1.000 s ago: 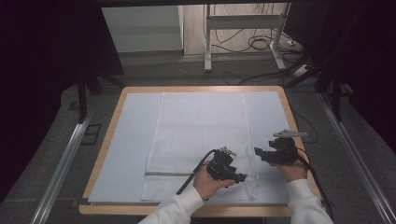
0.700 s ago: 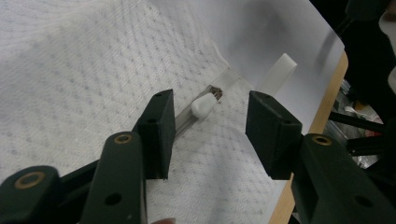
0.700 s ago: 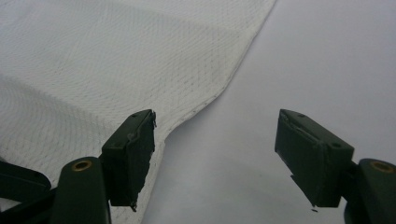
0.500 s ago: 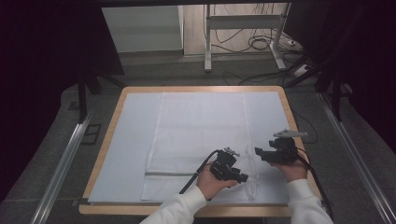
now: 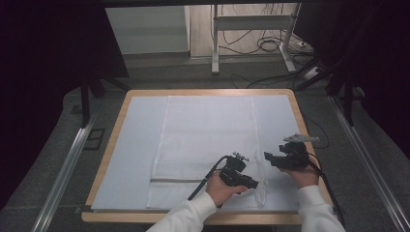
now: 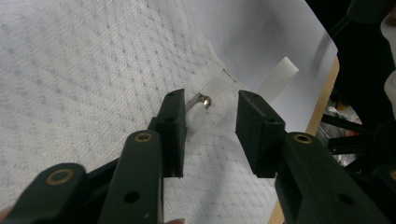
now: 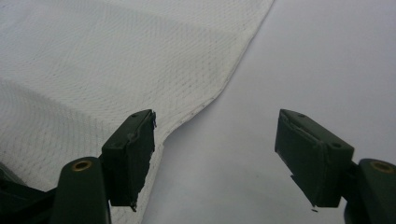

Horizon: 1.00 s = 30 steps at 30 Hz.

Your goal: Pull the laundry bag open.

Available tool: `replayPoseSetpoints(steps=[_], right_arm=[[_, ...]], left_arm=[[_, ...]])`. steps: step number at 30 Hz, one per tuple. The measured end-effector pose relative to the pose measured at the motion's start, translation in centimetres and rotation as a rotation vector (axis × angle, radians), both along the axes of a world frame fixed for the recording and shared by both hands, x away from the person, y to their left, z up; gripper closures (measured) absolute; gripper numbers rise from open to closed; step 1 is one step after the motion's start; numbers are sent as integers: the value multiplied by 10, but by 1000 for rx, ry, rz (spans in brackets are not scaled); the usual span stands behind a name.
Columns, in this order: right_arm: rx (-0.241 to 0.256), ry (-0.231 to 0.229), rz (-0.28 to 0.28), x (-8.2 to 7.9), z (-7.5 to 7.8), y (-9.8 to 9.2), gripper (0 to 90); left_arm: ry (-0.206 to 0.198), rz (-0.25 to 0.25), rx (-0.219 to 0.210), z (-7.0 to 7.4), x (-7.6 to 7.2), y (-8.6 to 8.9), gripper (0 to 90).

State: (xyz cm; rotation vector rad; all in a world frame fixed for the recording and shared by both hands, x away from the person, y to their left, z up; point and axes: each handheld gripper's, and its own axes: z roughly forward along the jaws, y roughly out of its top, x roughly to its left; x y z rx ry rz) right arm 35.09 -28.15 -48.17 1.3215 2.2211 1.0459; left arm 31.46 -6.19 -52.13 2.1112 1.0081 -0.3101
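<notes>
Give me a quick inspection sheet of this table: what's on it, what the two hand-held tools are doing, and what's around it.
Surface: wooden-edged table covered by a pale sheet.
Job's things: white mesh bag lying flat on the sheet; its white zipper pull lies at the near right corner.
Clutter: nothing seen.
Grippers: left gripper open, its fingers on either side of the zipper pull, not closed on it; right gripper open, poised over the bag's right edge.
Cables: a black cable trails from the left gripper across the bag; loose cables lie on the floor beyond.
Surroundings: metal frame legs behind the table, dark curtains at the sides.
</notes>
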Motion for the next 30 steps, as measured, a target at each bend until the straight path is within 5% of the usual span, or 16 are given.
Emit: replayPoseSetpoints(steps=[16,30], right_arm=[[-4,1,-2,0,0,0,280],[-4,3,0,0,0,0,280]], left_arm=[[-63,6,43,-3,-2,-10,830],[-76,-27,27,-3,-2,-3,863]])
